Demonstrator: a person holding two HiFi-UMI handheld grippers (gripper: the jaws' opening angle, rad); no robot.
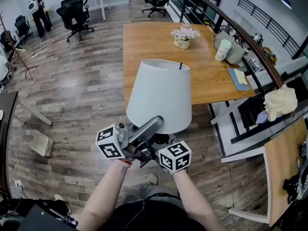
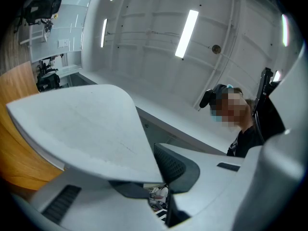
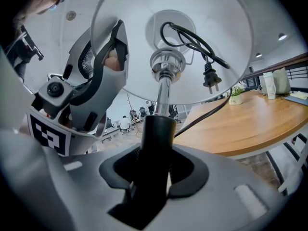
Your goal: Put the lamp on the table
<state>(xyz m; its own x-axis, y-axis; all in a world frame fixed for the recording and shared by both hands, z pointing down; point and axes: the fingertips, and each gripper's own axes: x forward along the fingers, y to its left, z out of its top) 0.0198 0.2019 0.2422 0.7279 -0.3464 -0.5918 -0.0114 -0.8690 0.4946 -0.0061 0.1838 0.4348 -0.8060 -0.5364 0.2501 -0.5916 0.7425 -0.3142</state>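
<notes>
The lamp hangs in the air over the wood floor, just short of the wooden table's (image 1: 159,42) near edge. Its white shade (image 1: 160,95) fills the middle of the head view. My left gripper (image 1: 155,123) is shut on the shade's lower rim; in the left gripper view the shade wall (image 2: 86,124) runs between the jaws of the left gripper (image 2: 150,178). My right gripper (image 3: 154,170) is shut on the lamp's black stem (image 3: 156,138), below the chrome rod (image 3: 163,95). The cord's plug (image 3: 209,76) dangles inside the shade. The lamp's base is hidden.
On the table stand a flower pot (image 1: 183,36), a white bottle (image 1: 223,50), a grey bag (image 1: 235,52) and a blue notebook (image 1: 239,77). A dark railing (image 1: 240,32) runs along its right side. Office chairs (image 1: 74,16) and a person (image 1: 37,8) are far left.
</notes>
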